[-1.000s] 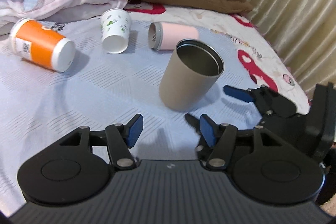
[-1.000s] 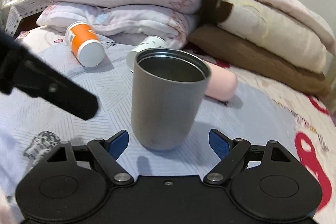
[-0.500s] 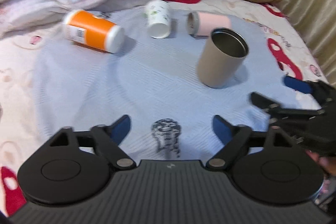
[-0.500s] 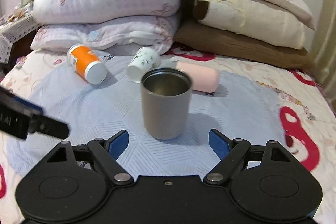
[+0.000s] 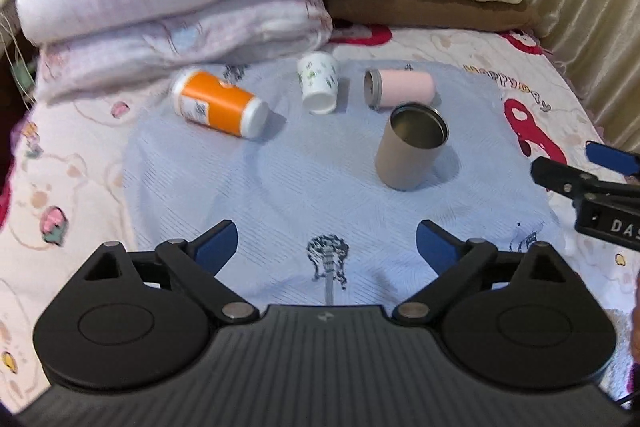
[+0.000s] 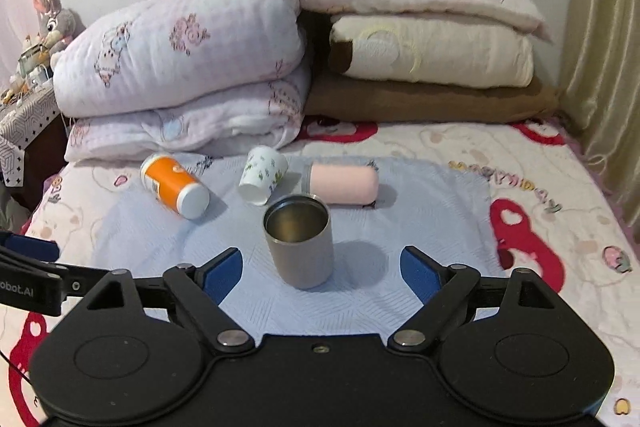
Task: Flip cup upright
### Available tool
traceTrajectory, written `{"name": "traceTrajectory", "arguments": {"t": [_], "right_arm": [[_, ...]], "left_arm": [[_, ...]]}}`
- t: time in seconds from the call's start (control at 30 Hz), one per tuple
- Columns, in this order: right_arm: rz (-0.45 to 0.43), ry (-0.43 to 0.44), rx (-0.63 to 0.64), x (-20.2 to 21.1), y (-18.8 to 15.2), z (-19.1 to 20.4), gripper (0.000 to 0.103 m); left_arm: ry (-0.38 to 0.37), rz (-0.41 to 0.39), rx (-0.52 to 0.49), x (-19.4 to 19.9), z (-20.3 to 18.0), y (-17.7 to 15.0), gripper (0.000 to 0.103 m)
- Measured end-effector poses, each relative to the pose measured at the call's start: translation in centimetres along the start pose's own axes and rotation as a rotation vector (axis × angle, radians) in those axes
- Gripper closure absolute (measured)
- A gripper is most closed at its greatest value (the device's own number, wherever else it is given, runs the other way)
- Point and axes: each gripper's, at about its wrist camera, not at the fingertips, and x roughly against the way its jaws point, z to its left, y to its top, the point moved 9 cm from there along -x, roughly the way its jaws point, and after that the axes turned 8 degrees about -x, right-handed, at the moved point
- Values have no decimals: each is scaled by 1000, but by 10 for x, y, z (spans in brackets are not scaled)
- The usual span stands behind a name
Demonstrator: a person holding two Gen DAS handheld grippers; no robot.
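A grey metal cup stands upright on the blue cloth, mouth up; it also shows in the right wrist view. An orange cup, a white patterned cup and a pink cup lie on their sides behind it. My left gripper is open and empty, well short of the cups. My right gripper is open and empty, just short of the grey cup.
The cups rest on a blue cloth spread over a patterned bed sheet. Folded quilts and pillows are stacked behind. A curtain hangs at the right. A side table with toys stands at the far left.
Both grippers have drawn back from the grey cup, which stays upright. The left gripper has opened wider. The cups now look smaller and farther away.
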Motion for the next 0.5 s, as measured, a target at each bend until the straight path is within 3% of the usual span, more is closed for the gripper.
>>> {"name": "traceTrajectory", "arguments": {"t": [0.3, 0.5], "right_arm": [[-10, -68, -54, 39, 17, -7, 3], [59, -17, -91, 46, 11, -3, 3]], "left_arm": [[65, -31, -39, 30, -8, 8, 6], [81, -42, -84, 39, -23, 8, 6]]}}
